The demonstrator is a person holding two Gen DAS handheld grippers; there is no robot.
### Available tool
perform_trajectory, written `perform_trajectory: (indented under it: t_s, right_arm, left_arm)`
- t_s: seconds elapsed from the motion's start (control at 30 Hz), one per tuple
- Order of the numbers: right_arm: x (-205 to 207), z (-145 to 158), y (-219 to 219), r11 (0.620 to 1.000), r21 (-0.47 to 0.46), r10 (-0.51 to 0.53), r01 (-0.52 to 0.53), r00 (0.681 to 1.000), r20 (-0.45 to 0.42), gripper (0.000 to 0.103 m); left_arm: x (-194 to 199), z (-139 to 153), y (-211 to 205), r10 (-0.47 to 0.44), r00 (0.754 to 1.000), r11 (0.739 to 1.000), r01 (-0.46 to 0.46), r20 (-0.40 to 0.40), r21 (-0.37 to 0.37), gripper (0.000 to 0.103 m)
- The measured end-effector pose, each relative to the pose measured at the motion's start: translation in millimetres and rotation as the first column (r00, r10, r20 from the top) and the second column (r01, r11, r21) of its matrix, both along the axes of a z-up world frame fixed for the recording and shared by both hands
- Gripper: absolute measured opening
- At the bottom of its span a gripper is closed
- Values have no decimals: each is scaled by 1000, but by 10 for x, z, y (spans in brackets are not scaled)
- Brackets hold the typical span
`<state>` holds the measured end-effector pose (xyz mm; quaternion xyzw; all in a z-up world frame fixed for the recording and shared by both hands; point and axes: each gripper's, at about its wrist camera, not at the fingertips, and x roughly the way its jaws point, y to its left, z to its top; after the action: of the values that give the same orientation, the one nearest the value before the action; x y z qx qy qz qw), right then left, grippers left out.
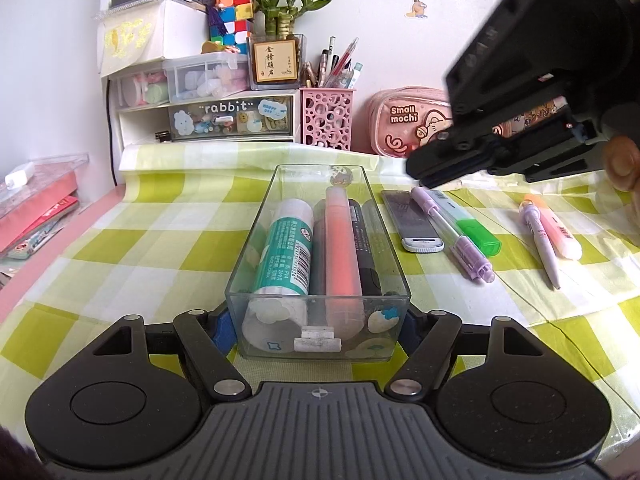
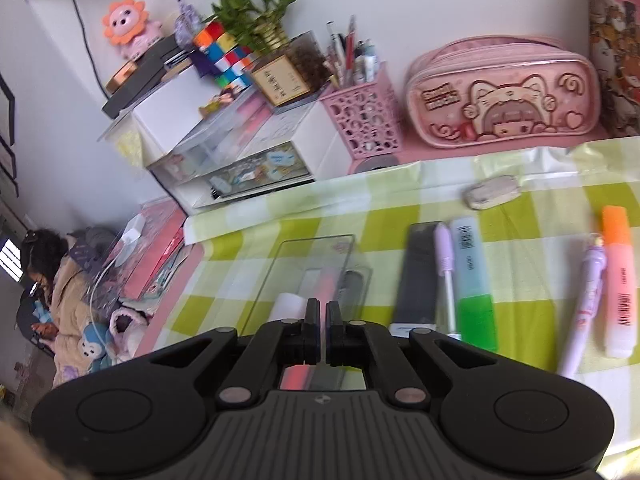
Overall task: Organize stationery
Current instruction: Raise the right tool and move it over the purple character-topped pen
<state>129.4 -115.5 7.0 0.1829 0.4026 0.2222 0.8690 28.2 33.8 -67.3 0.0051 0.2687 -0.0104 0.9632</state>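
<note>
Task partly done: clear rectangular plastic tray (image 1: 248, 240), clamped at its near end by the left hand-held gripper (image 1: 318, 330), holds a glue stick (image 1: 286, 248), coral highlighter (image 1: 340, 248) and black marker (image 1: 366, 248). Right hand-held gripper (image 2: 322, 330) is pressed together, empty. Five items remain on the worktop (image 1: 140, 248), among them a green-capped highlighter (image 1: 476, 236).

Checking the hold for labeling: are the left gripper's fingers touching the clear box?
Touching. The left wrist view shows the left gripper with fingers pressed against both side walls of the clear box, with no gap.
</note>
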Motion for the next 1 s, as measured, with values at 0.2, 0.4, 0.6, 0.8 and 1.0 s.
perform_trajectory:
  t_s: [0.2, 0.4, 0.6, 0.8, 1.0]
  right_arm:
    - [18, -39, -610, 982, -11, -190, 190, 982, -2, 0]
    - [10, -114, -859, 967, -39, -254, 254, 967, -11, 0]
    - [27, -245, -962, 955, -76, -291, 288, 956, -38, 0]
    - [42, -319, -983, 947, -88, -315, 310, 947, -59, 0]
    - [33, -354, -1078, 934, -107, -350, 341, 934, -71, 4]
  left_arm:
    - [9, -3, -7, 5, 1000, 1000, -5, -2, -2, 73]
    - [8, -1, -10, 5, 1000, 1000, -5, -1, 0, 73]
    - [-1, 0, -13, 5, 1000, 1000, -5, -1, 0, 73]
    - [1, 0, -10, 5, 1000, 1000, -5, -1, 0, 73]
    - [1, -1, -13, 6, 1000, 1000, -6, -1, 0, 73]
